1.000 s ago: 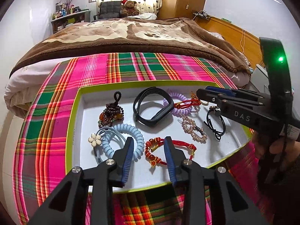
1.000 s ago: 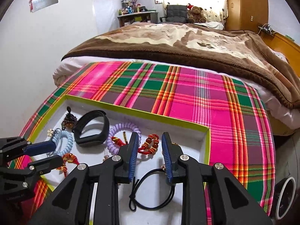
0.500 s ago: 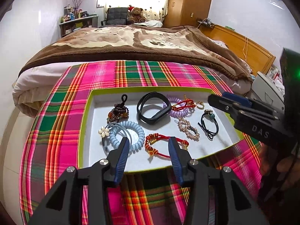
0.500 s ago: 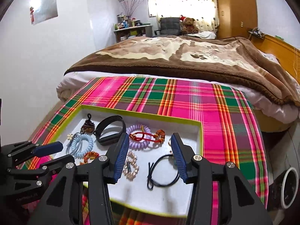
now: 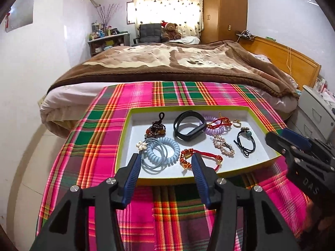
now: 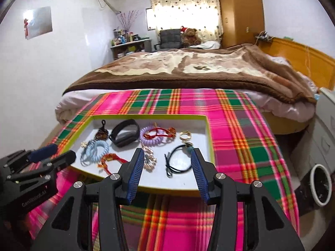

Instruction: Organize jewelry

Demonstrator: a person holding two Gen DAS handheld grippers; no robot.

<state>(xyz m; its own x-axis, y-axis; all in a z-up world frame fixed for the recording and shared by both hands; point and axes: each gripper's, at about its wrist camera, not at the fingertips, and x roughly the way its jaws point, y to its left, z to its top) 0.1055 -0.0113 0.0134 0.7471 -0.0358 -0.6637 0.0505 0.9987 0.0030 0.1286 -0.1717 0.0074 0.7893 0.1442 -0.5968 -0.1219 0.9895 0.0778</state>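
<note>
Retreat marks this moment: both grippers have backed off to six o'clock of the tray (image 5: 209,181), left gripper (image 5: 165,163) still spreading, right gripper (image 6: 167,156) spread, both empty; jewelry (image 5: 189,129) all lies inside, apparently sorted.

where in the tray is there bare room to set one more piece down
Free: the tray's near strip in front of the red bead bracelet, and its left margin beside the blue coil tie. Crowded: the far right, where purple coil, red cord and ring bunch.
</note>
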